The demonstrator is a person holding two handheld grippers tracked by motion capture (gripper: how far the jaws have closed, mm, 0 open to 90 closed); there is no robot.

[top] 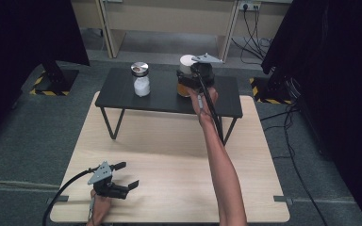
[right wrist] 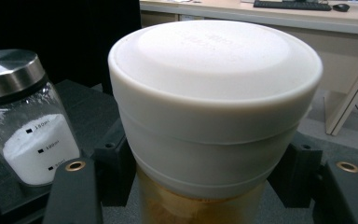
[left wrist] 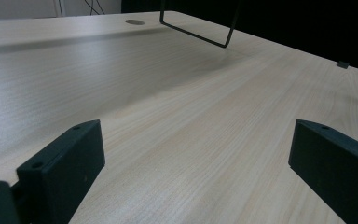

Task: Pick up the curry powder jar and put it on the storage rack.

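Hand-held gripper (left wrist: 196, 172) jaws wide apart above wooden table (left wrist: 177, 102).

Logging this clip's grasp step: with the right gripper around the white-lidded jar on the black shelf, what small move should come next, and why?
Probably a short straight lift. The right gripper has its jaws against both sides of the white-lidded jar, just under the lid, so the grip looks set. The glass jar of white powder stands apart on the black shelf, so rising straight up should avoid it. The left gripper rests open on the wooden table.
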